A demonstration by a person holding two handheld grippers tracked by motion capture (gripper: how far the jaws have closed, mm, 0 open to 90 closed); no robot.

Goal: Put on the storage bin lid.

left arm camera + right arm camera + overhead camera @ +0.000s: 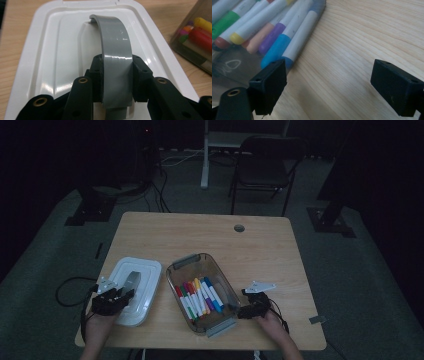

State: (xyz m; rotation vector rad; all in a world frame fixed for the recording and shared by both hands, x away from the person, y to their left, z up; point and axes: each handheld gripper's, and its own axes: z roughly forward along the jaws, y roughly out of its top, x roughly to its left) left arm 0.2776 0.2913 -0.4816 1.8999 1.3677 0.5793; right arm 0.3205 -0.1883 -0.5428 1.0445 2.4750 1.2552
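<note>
My left gripper has its jaws clamped on the grey handle of the white lid, which sits on the worktop just left of the clear marker box; gripping that arch is the only way to lift the flat lid. My right gripper waits beside the box, jaws apart and empty, likely to steady it.

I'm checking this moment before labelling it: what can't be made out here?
- Near end of the grey handle: left gripper view, hidden between the left tool's jaws.
- Marker tips: right gripper view, cut off by the top edge.
- Marker labels: high view, too small and dim.
</note>
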